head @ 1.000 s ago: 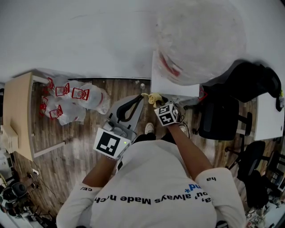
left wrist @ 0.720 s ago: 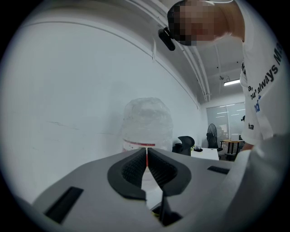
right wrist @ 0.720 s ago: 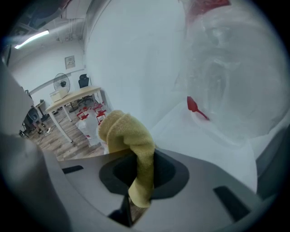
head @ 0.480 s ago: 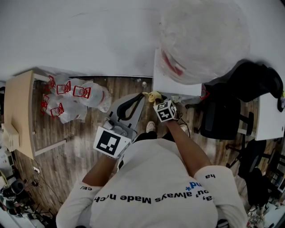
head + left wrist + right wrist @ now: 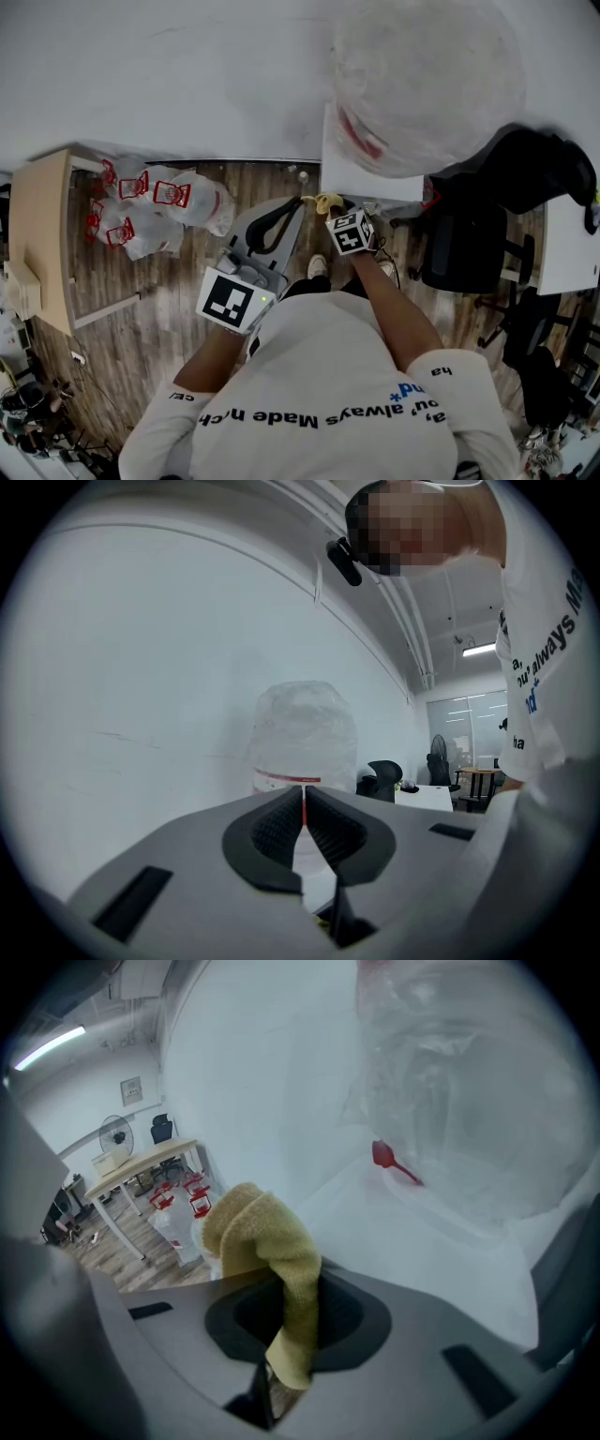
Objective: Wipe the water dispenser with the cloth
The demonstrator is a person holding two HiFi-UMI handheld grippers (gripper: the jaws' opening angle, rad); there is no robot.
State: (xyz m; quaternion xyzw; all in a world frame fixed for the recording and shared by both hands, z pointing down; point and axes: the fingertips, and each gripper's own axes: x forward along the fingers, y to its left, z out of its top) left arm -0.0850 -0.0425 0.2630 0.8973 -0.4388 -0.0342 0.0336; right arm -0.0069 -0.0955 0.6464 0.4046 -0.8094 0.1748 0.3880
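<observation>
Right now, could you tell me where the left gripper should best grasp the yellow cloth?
Probably the bunched fold of the yellow cloth standing clear beyond the right gripper, approached from the open side, away from the water dispenser. The tail behind the shut jaws is short and tucked in.

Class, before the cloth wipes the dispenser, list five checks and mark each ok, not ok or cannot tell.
1. Right gripper clamps the yellow terry cloth: ok.
2. Cloth fold stands free ahead of that gripper for wiping: ok.
3. Left gripper shut, holding nothing: ok.
4. Cloth touching the white water dispenser: cannot tell.
5. Clear plastic water bottle seated on top of the dispenser: ok.
</observation>
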